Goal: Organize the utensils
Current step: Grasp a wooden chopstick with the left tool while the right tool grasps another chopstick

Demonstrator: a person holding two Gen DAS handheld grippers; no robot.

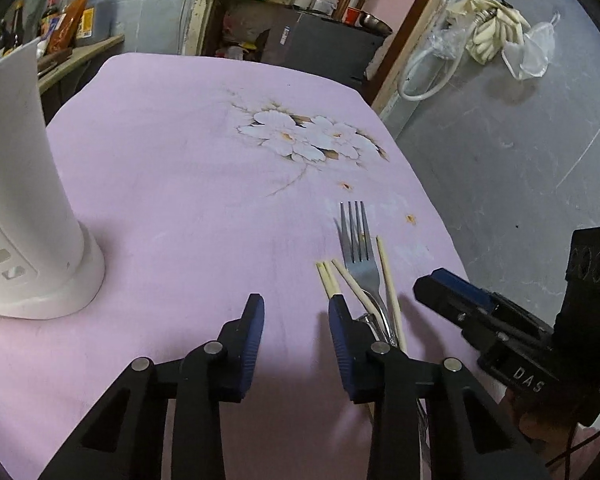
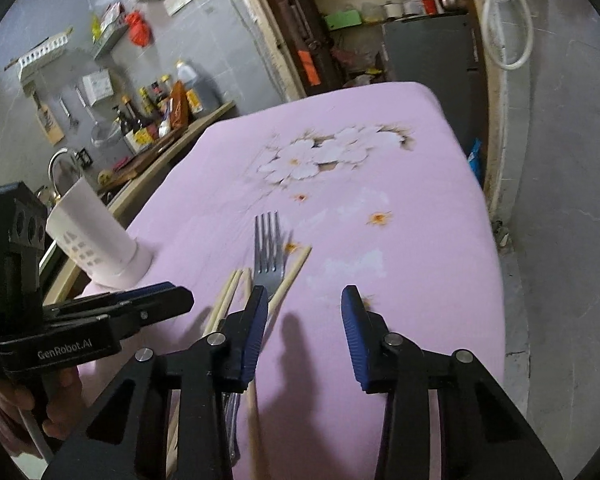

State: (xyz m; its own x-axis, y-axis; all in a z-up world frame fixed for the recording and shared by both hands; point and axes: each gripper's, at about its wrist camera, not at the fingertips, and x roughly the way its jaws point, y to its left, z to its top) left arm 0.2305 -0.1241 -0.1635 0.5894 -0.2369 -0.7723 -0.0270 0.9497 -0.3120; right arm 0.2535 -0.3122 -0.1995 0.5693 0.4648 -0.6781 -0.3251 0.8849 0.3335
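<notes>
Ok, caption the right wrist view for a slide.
Right tool open beside fork and chopsticks on pink cloth; white holder left.

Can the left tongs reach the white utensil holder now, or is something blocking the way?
Probably yes. The left tongs stand open with nothing between them, and only bare pink tablecloth lies between them and the white utensil holder. The fork and chopsticks lie on the other side.

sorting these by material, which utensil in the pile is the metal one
The fork, tines pointing away: shiny steel, while the chopsticks around it are pale wood.
</notes>
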